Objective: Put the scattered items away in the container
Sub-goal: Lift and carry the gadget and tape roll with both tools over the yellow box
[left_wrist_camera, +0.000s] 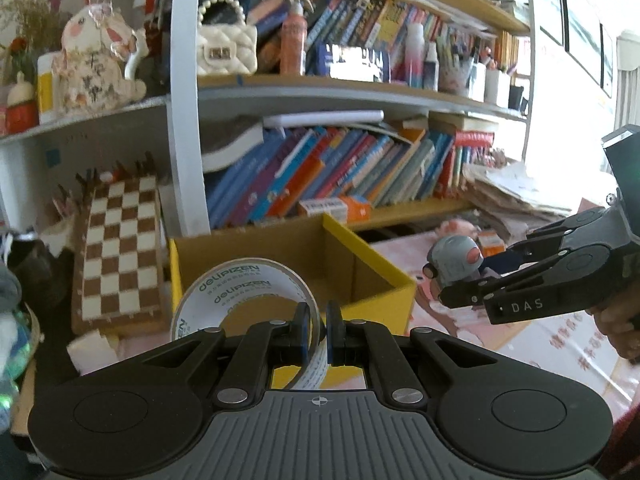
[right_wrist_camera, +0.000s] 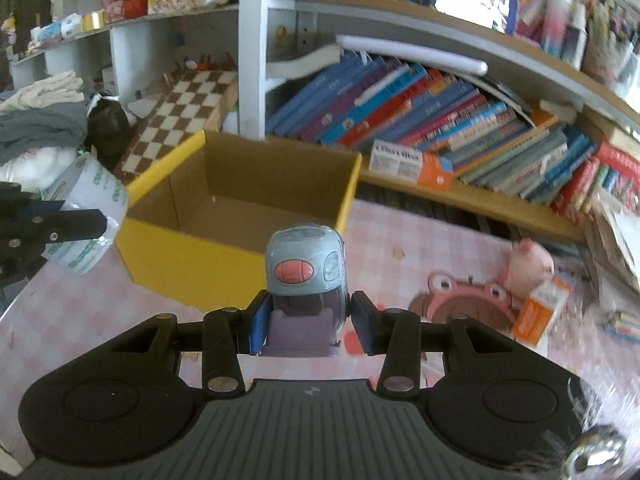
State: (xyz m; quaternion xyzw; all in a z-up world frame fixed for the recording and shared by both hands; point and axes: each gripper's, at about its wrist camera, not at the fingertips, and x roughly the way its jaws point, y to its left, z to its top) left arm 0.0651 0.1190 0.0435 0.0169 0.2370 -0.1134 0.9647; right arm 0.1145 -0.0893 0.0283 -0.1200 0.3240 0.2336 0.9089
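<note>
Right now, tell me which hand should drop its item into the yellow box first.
Left, probably. The left gripper holds the tape roll almost at the yellow box's near wall. The right gripper, clamped on the grey toy, sits farther back, off to the side.

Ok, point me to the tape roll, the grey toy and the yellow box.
tape roll (left_wrist_camera: 240, 284): left wrist view, printed inner face.
grey toy (right_wrist_camera: 306, 266): right wrist view, front by the pink button.
yellow box (right_wrist_camera: 192, 256): right wrist view, near outer wall.

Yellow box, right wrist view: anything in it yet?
No, the yellow box shows only bare cardboard floor and walls; the tape roll and grey toy are both outside it, held in jaws.
</note>
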